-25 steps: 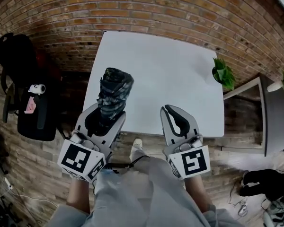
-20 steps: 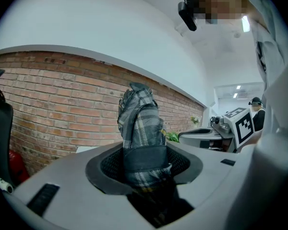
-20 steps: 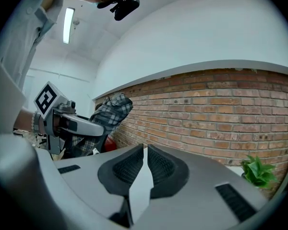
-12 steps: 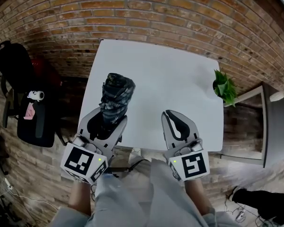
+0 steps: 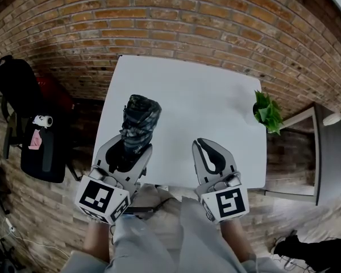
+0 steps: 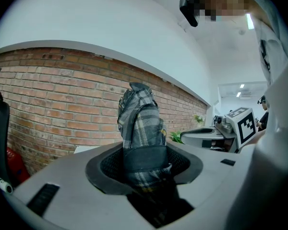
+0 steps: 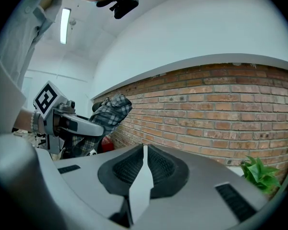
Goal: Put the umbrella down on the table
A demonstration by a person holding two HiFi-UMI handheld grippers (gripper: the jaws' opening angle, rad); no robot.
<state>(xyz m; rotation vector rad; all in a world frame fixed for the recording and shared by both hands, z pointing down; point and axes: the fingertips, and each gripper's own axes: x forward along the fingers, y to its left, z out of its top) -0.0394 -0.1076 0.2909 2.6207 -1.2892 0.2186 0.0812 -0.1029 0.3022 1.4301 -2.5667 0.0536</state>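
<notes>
umbrella (image 5: 137, 124) clamped upright, left hand-held gripper (image 5: 125, 149) (over table (image 5: 199, 112))

Folded dark plaid umbrella (image 5: 138, 121): woven cloth, matt, creased.
White square table (image 5: 216, 101): smooth, matt top.
Red-brown brick wall (image 5: 187, 16): rough, dull brick with pale mortar joints.
Left gripper (image 5: 129, 145), right gripper (image 5: 200, 144): smooth grey matt plastic shells; black textured pads (image 7: 126, 167).
Plank floor (image 5: 23, 209): worn, dull wood.
</notes>
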